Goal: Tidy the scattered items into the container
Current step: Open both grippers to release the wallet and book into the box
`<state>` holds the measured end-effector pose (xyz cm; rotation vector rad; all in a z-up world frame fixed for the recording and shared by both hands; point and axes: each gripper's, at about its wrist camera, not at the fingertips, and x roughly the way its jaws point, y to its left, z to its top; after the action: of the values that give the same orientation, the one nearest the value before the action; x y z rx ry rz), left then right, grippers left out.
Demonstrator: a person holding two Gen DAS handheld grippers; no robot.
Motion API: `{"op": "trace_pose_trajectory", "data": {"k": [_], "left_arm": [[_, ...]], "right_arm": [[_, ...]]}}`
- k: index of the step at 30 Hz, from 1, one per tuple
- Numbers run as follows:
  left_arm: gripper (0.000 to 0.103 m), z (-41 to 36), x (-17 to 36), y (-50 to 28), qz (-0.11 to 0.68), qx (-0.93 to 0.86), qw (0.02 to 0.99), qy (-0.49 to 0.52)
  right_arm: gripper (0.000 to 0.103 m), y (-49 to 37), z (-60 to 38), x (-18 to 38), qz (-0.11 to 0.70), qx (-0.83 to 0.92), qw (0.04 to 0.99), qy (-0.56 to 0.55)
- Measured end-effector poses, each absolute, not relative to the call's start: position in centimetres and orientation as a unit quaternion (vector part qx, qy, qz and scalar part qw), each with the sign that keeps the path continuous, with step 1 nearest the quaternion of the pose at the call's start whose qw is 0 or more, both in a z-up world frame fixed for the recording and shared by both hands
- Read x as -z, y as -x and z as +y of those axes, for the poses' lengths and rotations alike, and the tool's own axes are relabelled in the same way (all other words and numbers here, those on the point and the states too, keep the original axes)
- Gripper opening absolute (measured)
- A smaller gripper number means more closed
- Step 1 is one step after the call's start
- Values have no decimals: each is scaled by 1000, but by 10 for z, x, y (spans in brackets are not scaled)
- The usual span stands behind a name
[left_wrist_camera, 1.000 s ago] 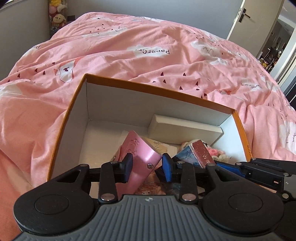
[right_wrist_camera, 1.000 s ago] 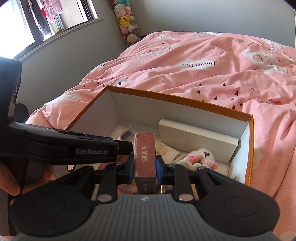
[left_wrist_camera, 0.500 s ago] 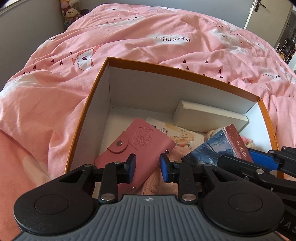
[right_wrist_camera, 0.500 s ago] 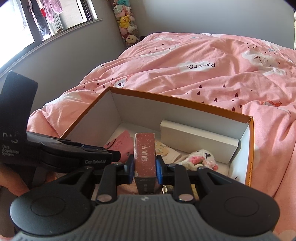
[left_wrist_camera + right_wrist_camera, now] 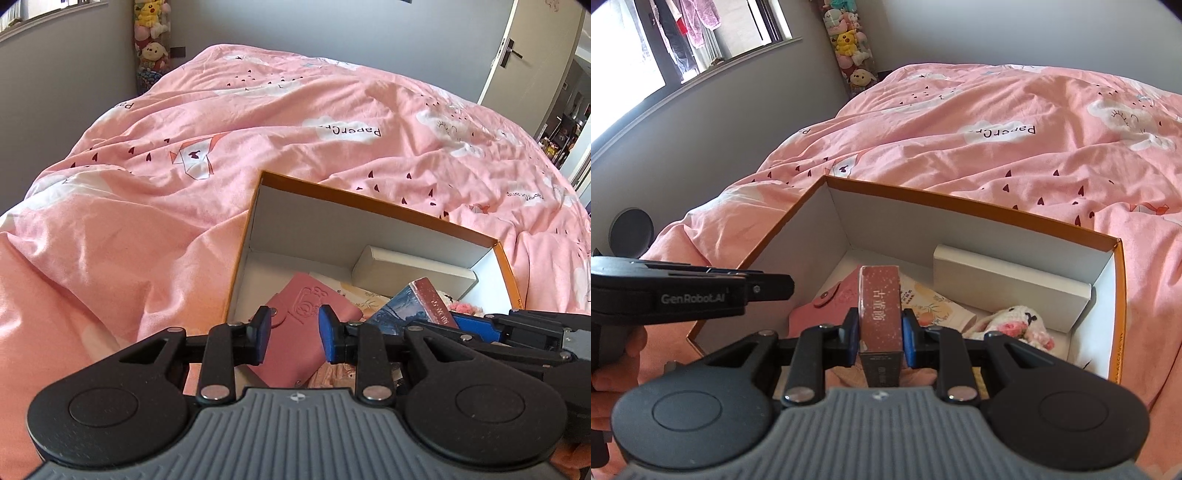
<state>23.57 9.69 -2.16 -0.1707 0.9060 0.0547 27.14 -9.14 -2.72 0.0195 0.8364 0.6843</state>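
Note:
An orange cardboard box [image 5: 380,208] with white inside walls lies on the pink bed; it also shows in the right wrist view [image 5: 960,206]. Inside lie a pink card wallet [image 5: 303,332], a white flat box [image 5: 410,267], a printed packet [image 5: 929,304] and a crocheted plush [image 5: 1021,325]. My left gripper [image 5: 291,334] is open and empty above the box's near left corner, over the wallet. My right gripper [image 5: 880,338] is shut on a dark red book [image 5: 880,314], held upright over the box; the book also shows in the left wrist view [image 5: 413,306].
The pink duvet [image 5: 258,129] with cloud and heart prints surrounds the box. Stuffed toys [image 5: 849,40] are stacked in the far corner by the grey wall. A window [image 5: 646,48] is at the left; a door [image 5: 528,55] stands at the far right.
My left gripper let go of the pink wallet, which now lies flat in the box, and drew back up and left. My right gripper keeps its hold on the book.

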Motion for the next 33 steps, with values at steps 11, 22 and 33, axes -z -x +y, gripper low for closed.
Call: {"op": "trace_pose_trajectory", "data": {"k": [11,22,33], "left_arm": [[32,107,17,-228,434,-12,896,90],[32,106,11,-215,418,-31,907,30],[32,101,21,-210,427,-34,903,-27]], "right_arm": [[25,-292,-96,16,421,-336,839,-79],[25,-309,-54,39,477,-401,774,-113],[34,-306,-37,50,474,-397,785,-37]]}}
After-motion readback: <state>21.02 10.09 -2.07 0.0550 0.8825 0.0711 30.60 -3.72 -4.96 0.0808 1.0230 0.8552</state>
